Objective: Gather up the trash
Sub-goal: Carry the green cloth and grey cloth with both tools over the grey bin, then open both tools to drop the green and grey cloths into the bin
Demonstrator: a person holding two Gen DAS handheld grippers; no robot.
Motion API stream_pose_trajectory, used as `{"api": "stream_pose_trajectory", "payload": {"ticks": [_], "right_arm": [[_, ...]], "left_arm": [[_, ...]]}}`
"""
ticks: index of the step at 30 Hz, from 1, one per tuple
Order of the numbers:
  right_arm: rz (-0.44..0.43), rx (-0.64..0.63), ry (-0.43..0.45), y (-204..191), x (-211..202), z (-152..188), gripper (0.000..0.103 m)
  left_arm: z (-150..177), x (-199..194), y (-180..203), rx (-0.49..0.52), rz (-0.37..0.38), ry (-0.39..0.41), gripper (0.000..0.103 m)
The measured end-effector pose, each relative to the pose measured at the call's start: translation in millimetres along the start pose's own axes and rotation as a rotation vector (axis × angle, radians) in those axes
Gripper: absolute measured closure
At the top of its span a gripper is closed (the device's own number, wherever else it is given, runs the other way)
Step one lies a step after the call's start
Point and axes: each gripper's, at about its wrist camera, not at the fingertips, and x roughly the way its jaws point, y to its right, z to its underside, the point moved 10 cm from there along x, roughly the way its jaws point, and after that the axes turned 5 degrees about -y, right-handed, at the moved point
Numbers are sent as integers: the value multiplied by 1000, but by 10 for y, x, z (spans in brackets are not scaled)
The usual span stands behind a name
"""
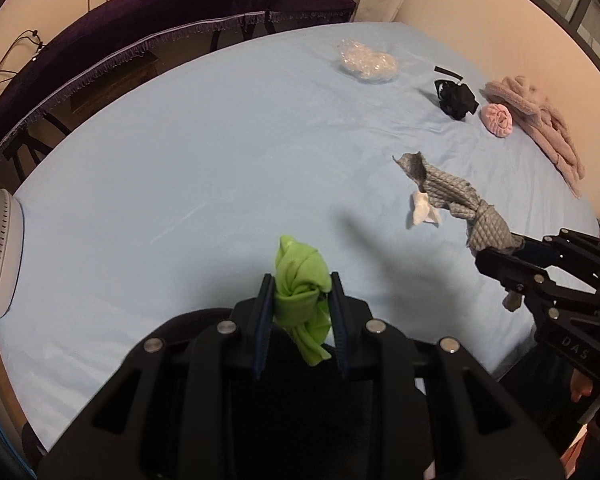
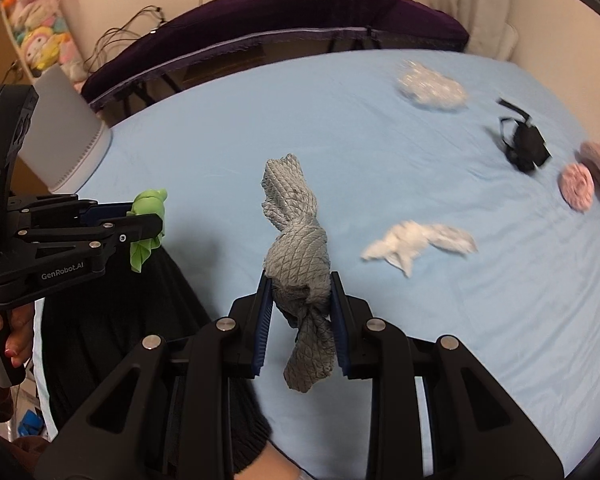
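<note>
While both bundles hang clear of the bed (image 1: 180, 184), the likeliest mishap is a drop: each knotted cloth is pinched only at its middle, with loose ends dangling below the pads, so a quick swing could let one slide free and land back on the blue sheet. A second risk lies in the crowding of the two tools near the bed's front edge, where a trailing tail could snag on the other frame.

The left tongs (image 1: 302, 312) stand narrow, clamped on a knotted green cloth (image 1: 300, 280), its tail hanging beneath the blue pads. The right tongs (image 2: 302, 312) are likewise drawn close, gripping a knotted grey quilted cloth (image 2: 296, 248), whose upper end rises above the fingertips.

Well apart on the sheet, the remaining litter waits: a crumpled white tissue (image 2: 416, 242) nearest, a clear plastic wrapper (image 1: 366, 60) toward the far side, and a black tangled item (image 1: 456, 98) just beside a rolled pink cloth (image 1: 497, 119) and a pink fleece garment (image 1: 540, 120). A white bin-like container (image 2: 66, 128) stands at the bed's left corner, probably the destination.
</note>
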Motion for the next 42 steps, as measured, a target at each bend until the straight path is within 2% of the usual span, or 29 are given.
{"api": "stream_pose_trajectory", "payload": {"ticks": [6, 11, 18, 22, 24, 27, 30, 35, 37, 38, 39, 41, 42], "right_arm": [[-41, -133, 22, -669, 13, -425, 77], [-90, -278, 42, -1345, 12, -886, 78], [-205, -506, 87, -2528, -150, -1634, 78], [-278, -624, 121, -3299, -295, -2067, 78], [-302, -664, 140, -3652, -349, -2295, 78], [-344, -691, 141, -4167, -357, -2613, 78], [-366, -726, 133, -4672, -306, -2886, 77], [-385, -743, 67, -5298, -80, -3169, 77], [-431, -716, 51, -5453, -37, -3257, 71], [-458, -697, 40, -5525, -22, -3310, 64], [-469, -673, 38, -5565, -10, -3369, 58], [-468, -634, 65, -5593, -27, -3482, 55], [-471, -625, 72, -5603, -39, -3520, 55]], "left_arm": [[-11, -319, -620, -76, -46, 55, 76], [-48, -708, -1386, -172, -120, 112, 76], [-111, -1561, -2648, -317, -271, 219, 76], [-162, -2126, -3340, -393, -399, 282, 76], [-192, -2376, -3622, -431, -438, 309, 76], [-234, -2637, -3984, -483, -478, 327, 76], [-280, -2763, -4278, -537, -482, 327, 76], [-313, -2850, -4659, -600, -509, 327, 76], [-326, -2884, -4739, -602, -533, 337, 74], [-336, -2896, -4764, -601, -544, 344, 73], [-343, -2901, -4801, -601, -553, 345, 72], [-349, -2893, -4857, -607, -553, 339, 65], [-354, -2890, -4882, -612, -546, 340, 54]]}}
